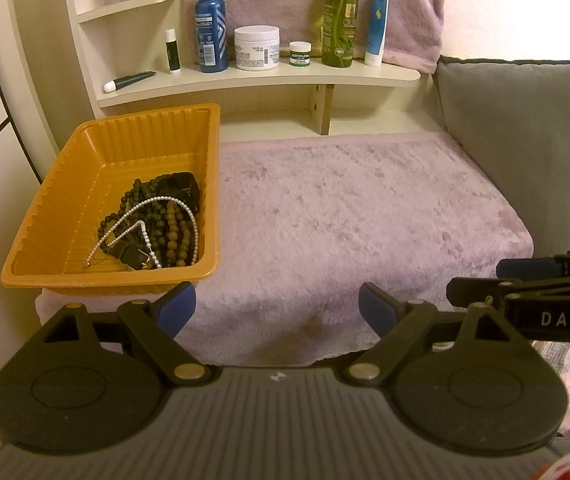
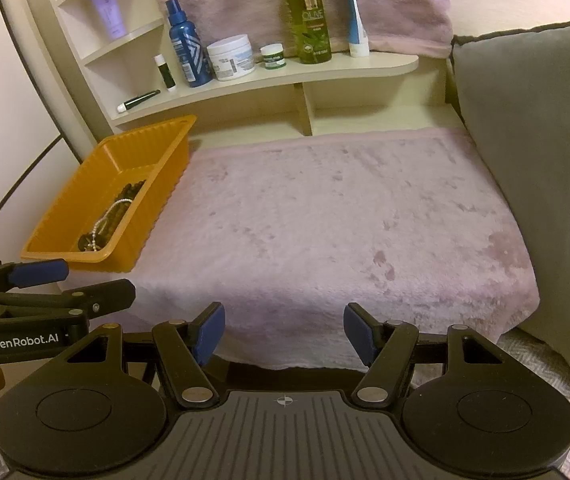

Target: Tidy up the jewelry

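An orange ribbed tray (image 1: 65,184) (image 2: 153,200) stands at the left on the pink fluffy towel (image 1: 345,220) (image 2: 325,220). Inside it lie a white pearl necklace (image 1: 141,220), dark and brown bead strands (image 1: 173,232) and a black box (image 1: 183,190), heaped at the near right of the tray. My left gripper (image 1: 277,312) hangs open and empty just in front of the towel's near edge, right of the tray. My right gripper (image 2: 284,332) is open too, holding nothing, and appears from the side at the right of the left wrist view (image 1: 481,280).
A cream shelf (image 1: 261,80) behind the towel carries a blue spray bottle (image 1: 211,24), a white jar (image 1: 256,48), a small green jar (image 1: 299,53), an olive bottle (image 1: 340,20), tubes and a lip balm. A grey cushion (image 1: 525,128) borders the right side.
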`<state>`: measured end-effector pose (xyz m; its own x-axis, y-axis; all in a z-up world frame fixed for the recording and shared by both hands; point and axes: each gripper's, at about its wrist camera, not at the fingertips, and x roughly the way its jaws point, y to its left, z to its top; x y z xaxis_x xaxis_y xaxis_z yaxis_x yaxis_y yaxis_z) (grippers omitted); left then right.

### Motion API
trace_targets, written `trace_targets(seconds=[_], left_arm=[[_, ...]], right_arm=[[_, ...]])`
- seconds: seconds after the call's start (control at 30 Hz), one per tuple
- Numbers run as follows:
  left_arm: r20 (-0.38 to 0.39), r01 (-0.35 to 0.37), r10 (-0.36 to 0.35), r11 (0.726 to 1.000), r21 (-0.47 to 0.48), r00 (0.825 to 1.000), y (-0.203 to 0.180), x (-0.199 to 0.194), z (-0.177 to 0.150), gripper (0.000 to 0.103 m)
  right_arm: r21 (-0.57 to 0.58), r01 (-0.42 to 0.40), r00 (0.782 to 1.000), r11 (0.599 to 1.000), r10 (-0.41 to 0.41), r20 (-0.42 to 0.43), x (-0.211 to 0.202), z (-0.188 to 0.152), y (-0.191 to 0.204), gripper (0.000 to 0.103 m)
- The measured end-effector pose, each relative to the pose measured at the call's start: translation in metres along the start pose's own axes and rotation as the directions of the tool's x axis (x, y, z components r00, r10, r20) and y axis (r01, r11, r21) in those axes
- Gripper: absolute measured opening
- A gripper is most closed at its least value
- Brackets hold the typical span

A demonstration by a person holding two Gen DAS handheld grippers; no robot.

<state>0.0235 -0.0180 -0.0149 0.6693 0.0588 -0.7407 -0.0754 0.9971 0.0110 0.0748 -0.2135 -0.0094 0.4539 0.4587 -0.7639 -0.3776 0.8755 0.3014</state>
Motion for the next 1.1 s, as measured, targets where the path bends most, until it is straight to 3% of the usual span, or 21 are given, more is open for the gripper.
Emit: trace_targets(seconds=[1.1], left_arm=[[0.008, 0.002, -0.002, 1.000, -0.004, 1.000, 0.0025, -0.0030, 0.0036, 0.087]], right_arm=[[-0.020, -0.009, 1.000, 1.000, 0.009, -0.004, 0.0019, 0.0034, 0.0031, 0.066]])
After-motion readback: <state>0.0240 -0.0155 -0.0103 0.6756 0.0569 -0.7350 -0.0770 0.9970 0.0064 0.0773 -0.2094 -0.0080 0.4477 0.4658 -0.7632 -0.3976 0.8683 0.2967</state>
